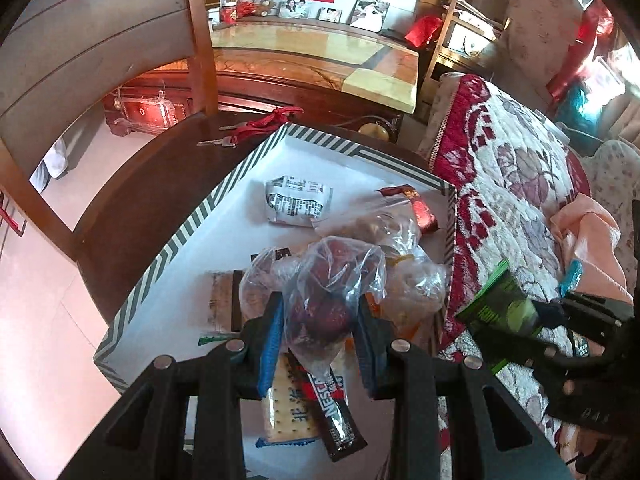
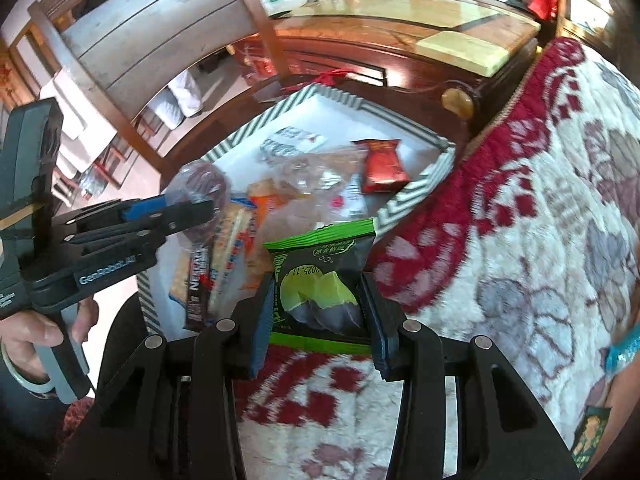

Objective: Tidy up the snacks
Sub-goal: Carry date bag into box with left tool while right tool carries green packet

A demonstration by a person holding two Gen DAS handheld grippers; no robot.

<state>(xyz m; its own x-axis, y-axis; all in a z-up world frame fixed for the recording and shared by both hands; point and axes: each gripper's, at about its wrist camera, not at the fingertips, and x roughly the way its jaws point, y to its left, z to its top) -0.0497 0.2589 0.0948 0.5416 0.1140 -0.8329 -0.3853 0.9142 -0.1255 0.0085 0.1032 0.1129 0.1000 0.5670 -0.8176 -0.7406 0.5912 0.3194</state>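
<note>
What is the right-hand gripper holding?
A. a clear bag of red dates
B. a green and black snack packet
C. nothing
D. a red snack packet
B: the right gripper is clamped on the green and black snack packet, above the floral blanket.

The bag of dates (image 1: 320, 304) sits between the left gripper (image 1: 318, 336) fingers, above the tray (image 1: 168, 256). Beneath the fingers, in the tray, lie a cracker pack (image 1: 288, 412) and a coffee stick (image 1: 334, 416). Ahead of the fingertips lie a printed packet (image 1: 298, 200) and a foil packet (image 1: 416, 208). The green packet (image 2: 320, 284) sits between the right gripper (image 2: 318, 312) fingers, over the blanket (image 2: 540, 208), right of the tray.
</note>
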